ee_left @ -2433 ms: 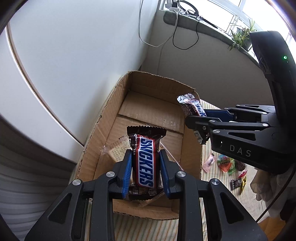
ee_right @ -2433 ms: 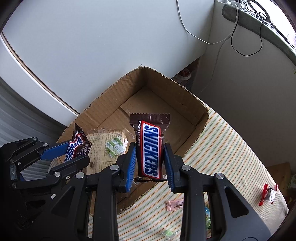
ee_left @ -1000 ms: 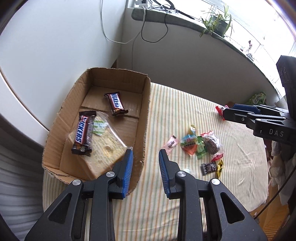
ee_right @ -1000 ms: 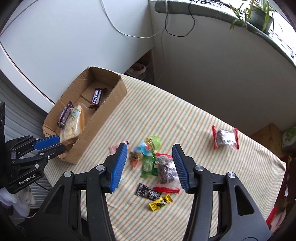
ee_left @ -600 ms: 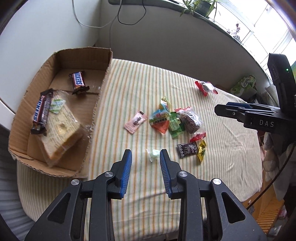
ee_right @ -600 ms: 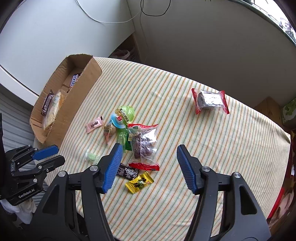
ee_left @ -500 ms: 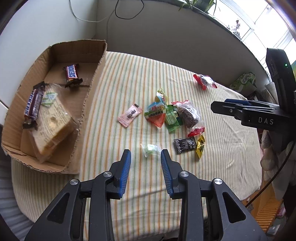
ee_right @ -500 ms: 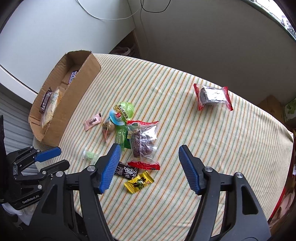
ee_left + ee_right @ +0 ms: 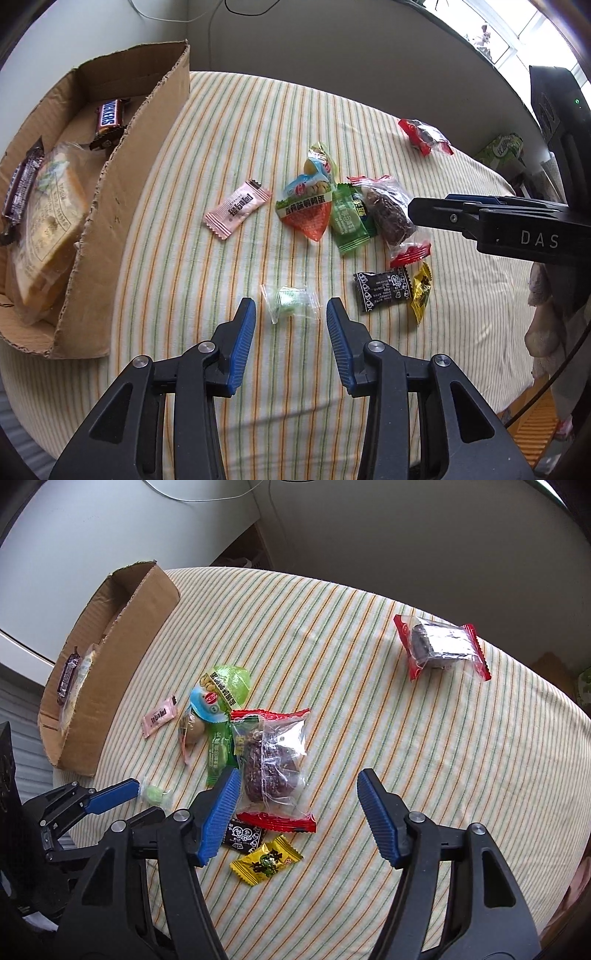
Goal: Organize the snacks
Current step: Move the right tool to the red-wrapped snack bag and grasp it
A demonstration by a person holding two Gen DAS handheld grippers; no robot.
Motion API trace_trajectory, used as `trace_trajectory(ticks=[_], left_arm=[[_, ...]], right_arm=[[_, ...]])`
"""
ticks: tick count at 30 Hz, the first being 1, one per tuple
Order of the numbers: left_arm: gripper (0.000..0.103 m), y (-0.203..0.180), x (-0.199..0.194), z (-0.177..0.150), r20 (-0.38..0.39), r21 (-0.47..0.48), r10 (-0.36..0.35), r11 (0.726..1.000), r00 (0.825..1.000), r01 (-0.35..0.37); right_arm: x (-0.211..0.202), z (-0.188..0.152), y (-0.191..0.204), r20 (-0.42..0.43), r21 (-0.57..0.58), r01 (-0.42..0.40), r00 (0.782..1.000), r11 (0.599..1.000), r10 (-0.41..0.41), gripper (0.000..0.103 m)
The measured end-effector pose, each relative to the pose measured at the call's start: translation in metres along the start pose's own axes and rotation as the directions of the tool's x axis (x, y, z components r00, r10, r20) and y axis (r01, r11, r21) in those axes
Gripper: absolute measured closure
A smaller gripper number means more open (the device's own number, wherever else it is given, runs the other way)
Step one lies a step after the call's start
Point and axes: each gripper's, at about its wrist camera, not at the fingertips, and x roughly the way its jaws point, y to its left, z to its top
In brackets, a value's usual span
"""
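My left gripper point(image 9: 291, 313) is open and empty, low over a small clear-wrapped green candy point(image 9: 290, 301) that lies between its fingertips. My right gripper point(image 9: 298, 781) is open wide and empty, above the clear red-edged bag of a brown cake point(image 9: 272, 757). A cardboard box point(image 9: 122, 177) at the left holds two Snickers bars point(image 9: 108, 119) and a wrapped sandwich point(image 9: 44, 218). A pink candy point(image 9: 238, 208), an orange-and-blue packet point(image 9: 308, 206), a green packet point(image 9: 349, 218), a black packet point(image 9: 382, 290) and a yellow candy point(image 9: 266, 860) lie loose on the striped cloth.
A second red-edged cake bag point(image 9: 441, 646) lies apart at the far right of the table. The striped tablecloth point(image 9: 369, 709) ends at a wall behind. A green pack point(image 9: 504, 149) sits beyond the table's right edge.
Both grippers let go of their Snickers bars, which now lie in the box. Both moved away from the box and came down over the loose snacks; the right gripper opened wider.
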Motion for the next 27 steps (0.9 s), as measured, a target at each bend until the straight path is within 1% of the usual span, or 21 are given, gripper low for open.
trace_trajectory(ticks=[5, 9, 11, 14, 15, 17, 19, 22, 27], left_arm=[[0.065, -0.001, 0.007, -0.001, 0.004, 0.010, 0.022, 1.000, 1.000, -0.022], [0.065, -0.003, 0.009, -0.003, 0.013, 0.011, 0.022, 1.000, 1.000, -0.022], [0.072, -0.003, 0.010, -0.002, 0.018, 0.010, 0.029, 1.000, 0.999, -0.029], [0.078, -0.001, 0.011, -0.001, 0.024, 0.009, 0.036, 0.999, 0.999, -0.036], [0.079, 0.000, 0.010, -0.002, 0.026, 0.011, 0.039, 0.999, 0.999, -0.039], [0.080, 0.001, 0.010, -0.003, 0.031, 0.017, 0.040, 0.999, 0.999, -0.040], [0.080, 0.000, 0.010, -0.003, 0.034, 0.028, 0.045, 0.999, 0.998, -0.046], [0.081, -0.002, 0.010, -0.004, 0.044, 0.042, 0.052, 0.998, 0.998, -0.054], [0.083, 0.002, 0.007, -0.006, 0.047, 0.031, 0.038, 0.999, 0.998, -0.040]], right_arm=[[0.006, 0.004, 0.005, -0.003, -0.009, -0.003, 1.000, 1.000, 0.003, 0.035], [0.014, 0.008, 0.014, -0.015, -0.039, 0.016, 1.000, 0.999, -0.016, 0.035], [0.017, 0.009, 0.016, -0.020, -0.044, 0.019, 1.000, 0.999, -0.020, 0.035], [0.023, 0.012, 0.018, -0.029, -0.043, 0.026, 0.999, 0.999, -0.027, 0.035], [0.024, 0.013, 0.018, -0.030, -0.042, 0.027, 0.999, 0.999, -0.028, 0.038], [0.029, 0.015, 0.019, -0.043, -0.041, 0.019, 0.999, 0.999, -0.021, 0.053], [0.032, 0.016, 0.020, -0.056, -0.045, 0.015, 0.998, 0.999, -0.018, 0.061], [0.032, 0.016, 0.023, -0.051, -0.055, 0.019, 0.998, 0.998, -0.021, 0.063], [0.028, 0.014, 0.024, -0.035, -0.058, 0.028, 0.999, 0.998, -0.030, 0.064]])
